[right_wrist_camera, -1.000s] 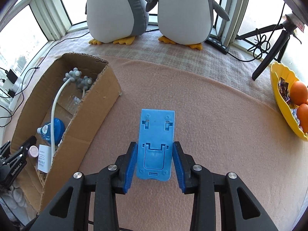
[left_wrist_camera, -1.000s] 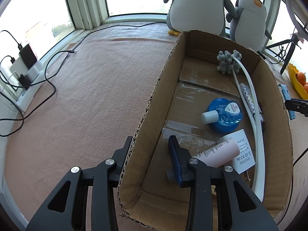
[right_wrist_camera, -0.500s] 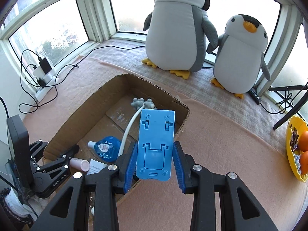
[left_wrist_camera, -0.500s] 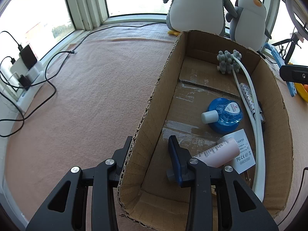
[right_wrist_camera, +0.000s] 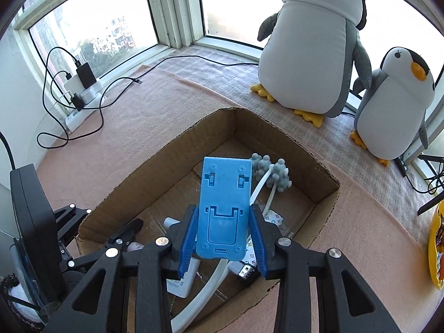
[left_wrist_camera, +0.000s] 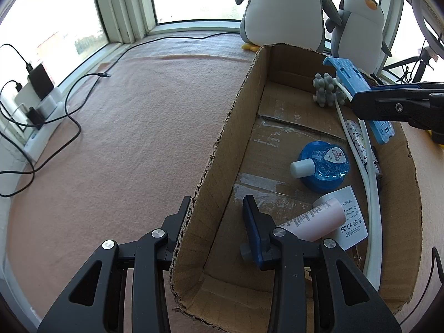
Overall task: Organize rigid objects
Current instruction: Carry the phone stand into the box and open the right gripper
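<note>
Left tool [left_wrist_camera: 219, 216] clamped astride the near left wall of the cardboard box [left_wrist_camera: 222, 149], one finger outside on the pink blanket [left_wrist_camera: 125, 144], the blue-padded one inside. Within the box: blue round bottle [left_wrist_camera: 322, 166] mid-floor, pink tube [left_wrist_camera: 313, 219] lying on a white label card [left_wrist_camera: 351, 216], white hose [left_wrist_camera: 371, 194] running along the right wall to a grey knobbed head [left_wrist_camera: 326, 90]. Bare cardboard floor along the left wall and at the far end. Entering from the right above the far right rim, right tool [left_wrist_camera: 369, 94] clenched on the blue phone stand [left_wrist_camera: 349, 75]. Wide open blanket left of the box; cables [left_wrist_camera: 66, 111] and a power strip [left_wrist_camera: 41, 136] at the window edge.

From the right wrist: right tool [right_wrist_camera: 223, 230] gripping the blue phone stand [right_wrist_camera: 224, 208] by its long sides, held above the box [right_wrist_camera: 327, 194] interior. Left tool [right_wrist_camera: 122, 236] at the lower-left rim. Two plush penguins [right_wrist_camera: 310, 44] beyond the far wall; yellow bowl [right_wrist_camera: 434, 249] at the right edge, well apart.
</note>
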`<state>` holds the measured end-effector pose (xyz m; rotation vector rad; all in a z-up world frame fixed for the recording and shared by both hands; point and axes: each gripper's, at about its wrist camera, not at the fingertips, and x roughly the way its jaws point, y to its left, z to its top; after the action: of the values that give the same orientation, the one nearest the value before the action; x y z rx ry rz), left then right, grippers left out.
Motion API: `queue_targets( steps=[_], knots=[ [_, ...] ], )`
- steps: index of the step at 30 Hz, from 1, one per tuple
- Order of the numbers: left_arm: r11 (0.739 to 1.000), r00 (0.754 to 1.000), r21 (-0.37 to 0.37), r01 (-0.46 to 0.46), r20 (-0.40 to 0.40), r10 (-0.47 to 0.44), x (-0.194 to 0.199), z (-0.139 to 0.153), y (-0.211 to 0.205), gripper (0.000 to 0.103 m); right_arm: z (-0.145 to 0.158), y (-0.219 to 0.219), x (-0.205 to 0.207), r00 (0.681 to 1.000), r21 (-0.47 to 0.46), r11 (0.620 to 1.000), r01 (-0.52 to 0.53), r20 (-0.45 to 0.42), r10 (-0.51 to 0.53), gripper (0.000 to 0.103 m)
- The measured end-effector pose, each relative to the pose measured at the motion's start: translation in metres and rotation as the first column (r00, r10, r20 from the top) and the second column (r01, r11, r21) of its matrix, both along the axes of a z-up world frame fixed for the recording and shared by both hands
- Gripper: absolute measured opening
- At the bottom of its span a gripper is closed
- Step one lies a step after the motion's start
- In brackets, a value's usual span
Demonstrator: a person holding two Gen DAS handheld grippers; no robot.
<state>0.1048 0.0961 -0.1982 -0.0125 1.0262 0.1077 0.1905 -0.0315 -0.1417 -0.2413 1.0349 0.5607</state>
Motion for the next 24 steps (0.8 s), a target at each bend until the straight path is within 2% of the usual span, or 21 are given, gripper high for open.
queue_targets(
  steps=[7,24],
  knots=[
    [1.0,1.0,-0.001,-0.001,0.0,0.001,0.0,0.0,0.0,0.035,-0.011,0.006,0.004,0.998,0.015,1.0,-0.007,-0.055,0.008,0.033],
    [1.0,1.0,0.002,0.003,-0.006,-0.003,-0.002,0.0,0.001,0.035,-0.01,0.001,-0.007,0.998,0.01,1.0,-0.007,-0.059,0.007,0.034]
  ],
)
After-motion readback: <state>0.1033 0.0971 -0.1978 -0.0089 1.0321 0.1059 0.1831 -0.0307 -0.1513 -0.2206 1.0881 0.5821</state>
